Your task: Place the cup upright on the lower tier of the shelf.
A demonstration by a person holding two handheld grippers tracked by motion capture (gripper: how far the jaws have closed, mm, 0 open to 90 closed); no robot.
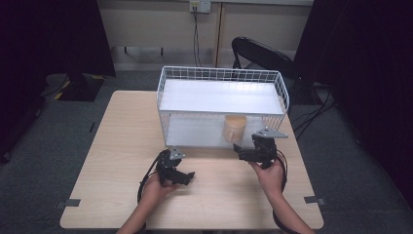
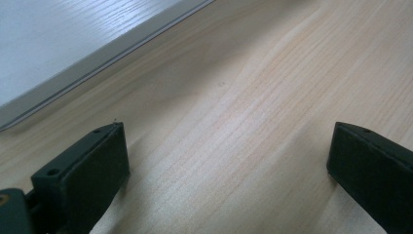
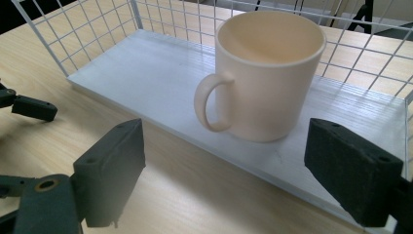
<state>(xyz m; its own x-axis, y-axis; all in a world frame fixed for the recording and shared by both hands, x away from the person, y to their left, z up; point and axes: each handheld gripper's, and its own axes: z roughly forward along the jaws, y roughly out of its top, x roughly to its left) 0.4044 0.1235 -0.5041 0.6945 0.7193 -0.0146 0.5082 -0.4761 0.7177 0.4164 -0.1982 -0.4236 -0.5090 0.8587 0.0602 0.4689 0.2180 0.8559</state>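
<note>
A cream mug (image 1: 234, 127) stands upright on the lower shelf of a white wire rack (image 1: 221, 74), near its right end. In the right gripper view the mug (image 3: 265, 73) is close ahead with its handle turned toward me. My right gripper (image 1: 239, 149) (image 3: 224, 130) is open just in front of the shelf's edge, with nothing between its jaws. Open too is my left gripper (image 1: 189, 175) (image 2: 226, 141), held low over the bare table in front of the rack's left half. One of its jaws (image 3: 30, 107) shows at the left of the right gripper view.
The rack's upper shelf (image 1: 221, 96) is bare. The light wooden table (image 1: 122, 146) has free room left of and in front of the rack. A black chair (image 1: 263, 54) stands behind the rack, and dark curtains hang at both sides.
</note>
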